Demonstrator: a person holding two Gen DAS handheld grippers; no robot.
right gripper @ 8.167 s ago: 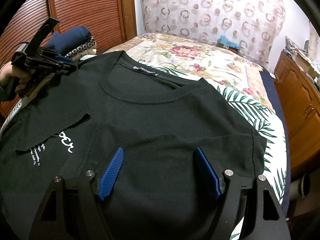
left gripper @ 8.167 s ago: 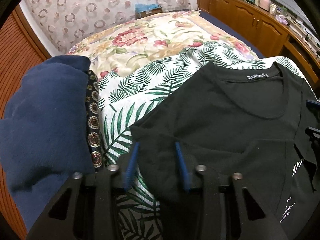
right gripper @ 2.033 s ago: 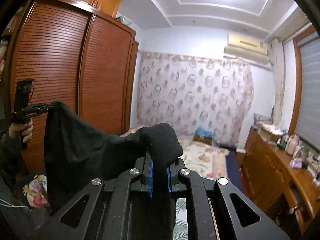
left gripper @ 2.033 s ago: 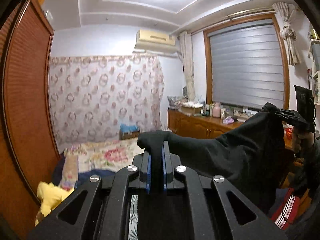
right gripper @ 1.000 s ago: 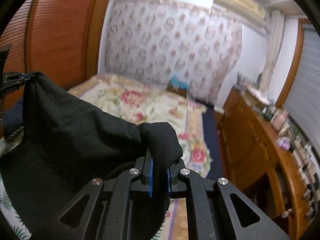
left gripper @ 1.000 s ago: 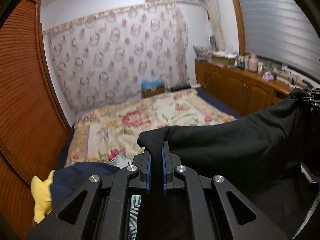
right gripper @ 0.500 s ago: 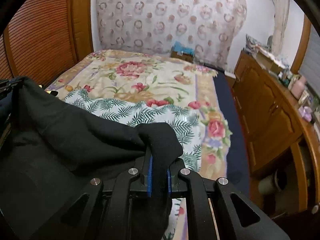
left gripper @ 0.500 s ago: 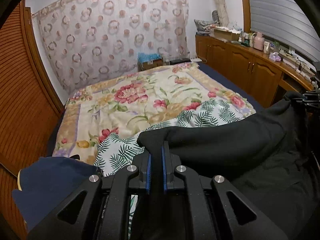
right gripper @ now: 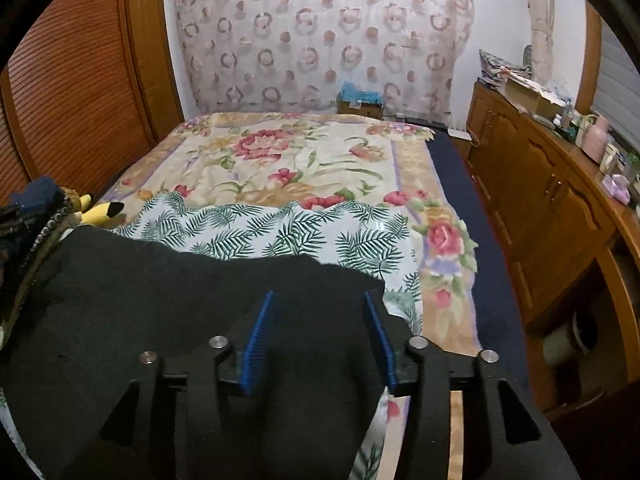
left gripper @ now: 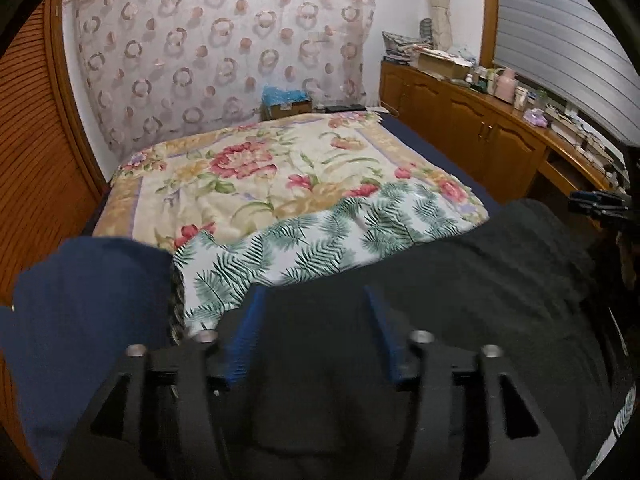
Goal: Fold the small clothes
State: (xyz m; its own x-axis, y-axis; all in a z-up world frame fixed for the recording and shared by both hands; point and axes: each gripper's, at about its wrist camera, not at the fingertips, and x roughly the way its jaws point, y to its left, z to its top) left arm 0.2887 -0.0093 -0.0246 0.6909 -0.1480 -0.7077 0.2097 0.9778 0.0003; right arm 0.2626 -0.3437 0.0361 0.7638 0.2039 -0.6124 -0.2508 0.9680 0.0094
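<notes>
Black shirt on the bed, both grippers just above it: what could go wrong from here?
1. The left gripper and right gripper are opening right over the black shirt; a pad could snag it and spoil the fold.
2. Its edge lies near the navy clothes; tugging could disturb them.

Black T-shirt (right gripper: 168, 304) — flat on leaf-print sheet (right gripper: 288, 232)

shirt (right gripper: 160, 304) lies on leaf sheet (right gripper: 288, 232), cabinets (right gripper: 540, 184) right of bed (right gripper: 280, 152)
</notes>
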